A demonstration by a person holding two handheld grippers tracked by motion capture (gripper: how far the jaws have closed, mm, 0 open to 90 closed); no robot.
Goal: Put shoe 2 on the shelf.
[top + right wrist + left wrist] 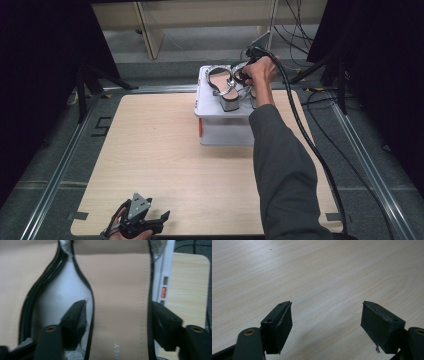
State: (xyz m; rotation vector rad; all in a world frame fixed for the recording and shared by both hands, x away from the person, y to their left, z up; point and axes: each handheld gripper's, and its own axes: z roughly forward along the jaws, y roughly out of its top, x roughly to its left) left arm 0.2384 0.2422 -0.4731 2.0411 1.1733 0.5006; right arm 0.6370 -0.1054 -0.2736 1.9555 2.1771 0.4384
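my right tool (pixel 117 322): jaws spread apart, straddling the right sandal, one jaw on each side of its insole, not pressed against it.
right sandal (pixel 120 302): directly between my right tool's jaws in the right gripper view, beige insole with a black rim and faint lettering near the heel end; it lies on top of the white stand.
left sandal (pixel 222 85): just beside my right tool on the same stand top, beige insole, silvery straps, a block heel facing back toward me; in the right gripper view its insole sits past the outer side of one jaw, with a strip of white stand top between the two sandals.
white stand (pixel 225 125): under my right tool, a pale box-like shelf at the far end of the surface, with a small orange mark on its side.
my right hand (pixel 260 72): wrapped around the right tool above the stand, grey sleeve stretched out across the surface, black cable trailing back from it.
my left tool (pixel 327 320): jaws wide apart, nothing between them, bare wood grain just ahead.
my left hand (pixel 132 227): holding the left tool at the near edge, well apart from the stand.
surface (pixel 160 160): light wood, below and ahead of my left tool.
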